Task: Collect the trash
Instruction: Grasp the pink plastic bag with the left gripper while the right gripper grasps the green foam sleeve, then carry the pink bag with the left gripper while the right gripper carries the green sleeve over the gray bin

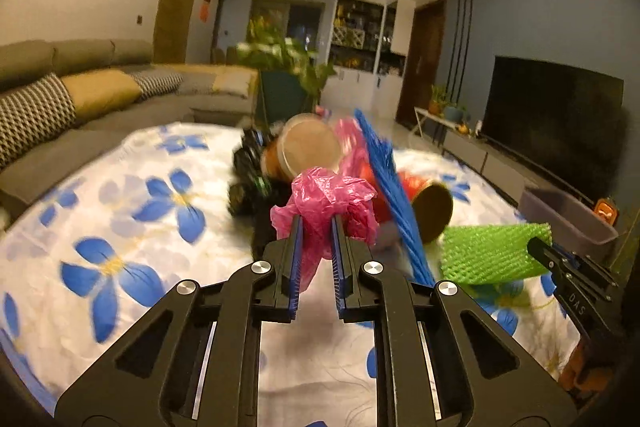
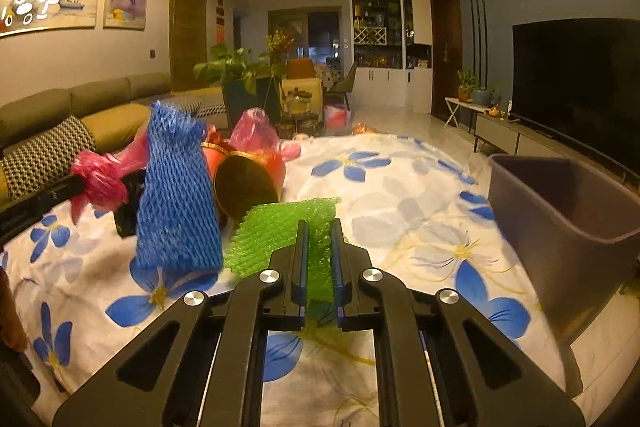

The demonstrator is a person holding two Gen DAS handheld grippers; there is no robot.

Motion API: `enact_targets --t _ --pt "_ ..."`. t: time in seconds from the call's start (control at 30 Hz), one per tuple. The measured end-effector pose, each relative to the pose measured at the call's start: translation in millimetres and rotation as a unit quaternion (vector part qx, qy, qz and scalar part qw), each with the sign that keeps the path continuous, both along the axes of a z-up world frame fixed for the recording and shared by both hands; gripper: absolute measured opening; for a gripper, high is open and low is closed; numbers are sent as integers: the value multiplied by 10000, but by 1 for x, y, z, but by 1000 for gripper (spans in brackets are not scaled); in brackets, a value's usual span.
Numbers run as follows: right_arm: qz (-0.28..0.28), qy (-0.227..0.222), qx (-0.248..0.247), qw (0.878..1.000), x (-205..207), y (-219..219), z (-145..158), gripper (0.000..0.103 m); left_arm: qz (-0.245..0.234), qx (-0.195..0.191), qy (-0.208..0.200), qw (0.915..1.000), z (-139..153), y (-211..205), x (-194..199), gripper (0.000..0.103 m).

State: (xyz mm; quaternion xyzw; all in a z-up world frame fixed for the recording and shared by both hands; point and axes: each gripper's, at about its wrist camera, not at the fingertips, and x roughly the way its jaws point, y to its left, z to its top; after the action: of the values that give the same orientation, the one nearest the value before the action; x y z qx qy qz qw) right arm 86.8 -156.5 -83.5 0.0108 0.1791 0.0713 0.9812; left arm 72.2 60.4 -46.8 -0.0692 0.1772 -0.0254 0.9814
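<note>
On my left, the left claw point(image 1: 316, 223) is clamped on a crumpled pink plastic bag point(image 1: 324, 199), holding it up off the desk point(image 1: 120, 211), which wears a white cloth with blue flowers. Just past the bag lies the rest of the pile: a crumpled black bag point(image 1: 246, 167), an orange tub with a clear lid point(image 1: 308, 149) tipped on its side, a blue foam net sleeve point(image 2: 176, 195) hanging in front of it, and a red can point(image 2: 244, 175) lying with its gold end toward me. More pink plastic point(image 2: 256, 129) sits behind the can.

Further right, my right claw point(image 2: 320, 227) is closed on a green foam net sleeve point(image 2: 280, 231), which is off the cloth as far as I can tell. At the far right stands the grey bin point(image 2: 560, 203), near the desk's edge; what I can see of its inside looks empty.

I judge the task as barely begun: two pieces are in hand but nothing is binned yet. Both still have to travel right to the bin, and the black bag, tub, blue sleeve, can and loose pink plastic are left to collect.
</note>
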Motion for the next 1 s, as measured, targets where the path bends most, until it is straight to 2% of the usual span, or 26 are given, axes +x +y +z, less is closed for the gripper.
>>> enact_targets --t 0.27,0.53,1.0 --pt "-104 -281 67 9995 -14 -9 21 11 143 -84 -411 9990 27 7 -26 13" --pt "-233 -517 108 9983 -27 -20 36 11 25 -96 -534 9985 38 -1 -25 13" --pt "-767 -791 129 9938 -37 -58 51 11 -720 40 -649 9953 49 -61 2 13"
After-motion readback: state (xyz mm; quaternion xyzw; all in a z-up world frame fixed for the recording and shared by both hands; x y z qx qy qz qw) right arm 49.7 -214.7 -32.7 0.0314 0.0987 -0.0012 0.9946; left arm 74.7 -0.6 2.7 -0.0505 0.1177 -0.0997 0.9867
